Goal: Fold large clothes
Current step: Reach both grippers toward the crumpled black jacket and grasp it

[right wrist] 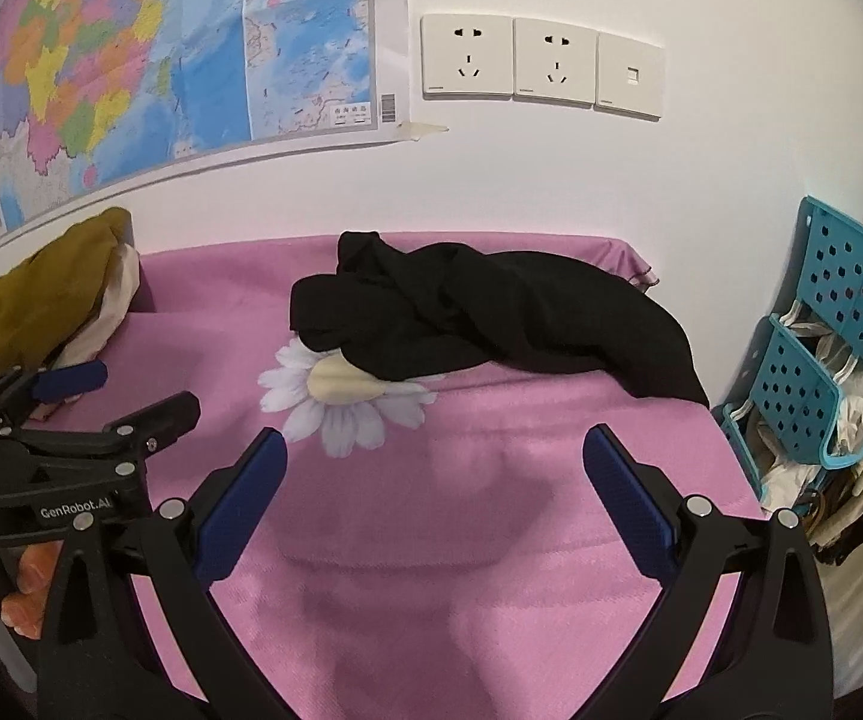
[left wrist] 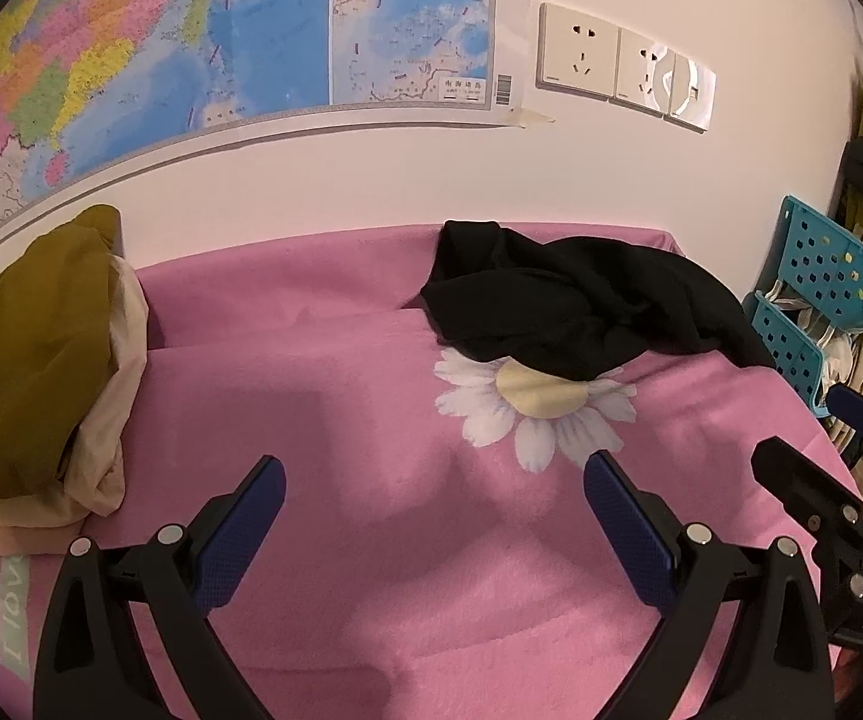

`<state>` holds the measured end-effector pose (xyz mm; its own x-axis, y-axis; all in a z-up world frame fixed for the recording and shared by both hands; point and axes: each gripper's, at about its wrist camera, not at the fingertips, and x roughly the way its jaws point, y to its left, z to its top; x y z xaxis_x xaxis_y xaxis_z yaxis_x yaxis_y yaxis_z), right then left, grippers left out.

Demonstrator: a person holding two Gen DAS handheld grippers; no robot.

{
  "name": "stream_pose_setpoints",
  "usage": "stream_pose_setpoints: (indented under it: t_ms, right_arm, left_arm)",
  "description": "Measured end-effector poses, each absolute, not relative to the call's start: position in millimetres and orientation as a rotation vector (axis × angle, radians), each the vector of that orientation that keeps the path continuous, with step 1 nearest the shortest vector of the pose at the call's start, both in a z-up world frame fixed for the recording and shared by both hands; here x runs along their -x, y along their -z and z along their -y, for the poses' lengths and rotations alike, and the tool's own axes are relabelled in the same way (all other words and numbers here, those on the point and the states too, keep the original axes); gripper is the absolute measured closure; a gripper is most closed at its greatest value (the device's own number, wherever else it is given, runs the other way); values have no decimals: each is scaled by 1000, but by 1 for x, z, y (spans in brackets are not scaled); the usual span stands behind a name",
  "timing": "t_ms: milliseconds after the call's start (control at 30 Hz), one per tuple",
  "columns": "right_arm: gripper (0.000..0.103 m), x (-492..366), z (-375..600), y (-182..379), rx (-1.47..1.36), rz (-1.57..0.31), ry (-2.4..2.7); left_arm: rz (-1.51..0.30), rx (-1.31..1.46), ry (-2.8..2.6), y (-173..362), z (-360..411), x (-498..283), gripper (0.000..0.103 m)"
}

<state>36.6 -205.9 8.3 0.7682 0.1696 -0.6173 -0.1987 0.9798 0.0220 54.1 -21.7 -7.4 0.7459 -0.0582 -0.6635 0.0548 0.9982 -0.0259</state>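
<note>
A crumpled black garment [left wrist: 581, 300] lies in a heap at the far right of the pink cloth [left wrist: 323, 420], partly over a printed daisy [left wrist: 527, 402]. It also shows in the right wrist view [right wrist: 479, 312]. My left gripper [left wrist: 434, 486] is open and empty, hovering over the pink cloth well short of the garment. My right gripper [right wrist: 434, 459] is open and empty, also short of the garment. The right gripper shows at the right edge of the left wrist view [left wrist: 815, 438]. The left gripper shows at the left of the right wrist view [right wrist: 131, 396].
A pile of olive and cream clothes [left wrist: 29, 360] sits at the far left, also in the right wrist view [right wrist: 53, 294]. A blue perforated plastic rack [right wrist: 821, 372] with bags stands off the right edge. A wall with a map [left wrist: 191, 48] and sockets [left wrist: 623, 66] is behind.
</note>
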Motion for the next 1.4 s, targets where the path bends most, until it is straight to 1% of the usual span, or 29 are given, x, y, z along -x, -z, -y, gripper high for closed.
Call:
stream_pose_setpoints:
  t_ms: [633, 867, 967, 1167, 1267, 1333, 1400]
  right_arm:
    - [6, -35, 200, -4, 55, -688, -215]
    - [6, -45, 199, -4, 108, -690, -220]
    - [6, -65, 201, -4, 157, -690, -216]
    - [6, -131, 200, 11, 259, -744, -210]
    - [8, -161, 194, 19, 294, -769, -233]
    - [9, -178, 185, 25, 374, -765, -238]
    - [12, -192, 182, 30, 418, -762, -216]
  left_arm:
    - [-712, -5, 53, 5, 24, -52, 7]
    - [-735, -14, 51, 10, 25, -58, 7]
    - [-752, -17, 48, 14, 25, -67, 7]
    - [-797, -6, 40, 24, 20, -97, 7]
    - [-810, -8, 29, 29, 17, -110, 7]
    - [-813, -15, 23, 31, 16, -116, 7]
    - [-815, -17, 27, 32, 16, -121, 7]
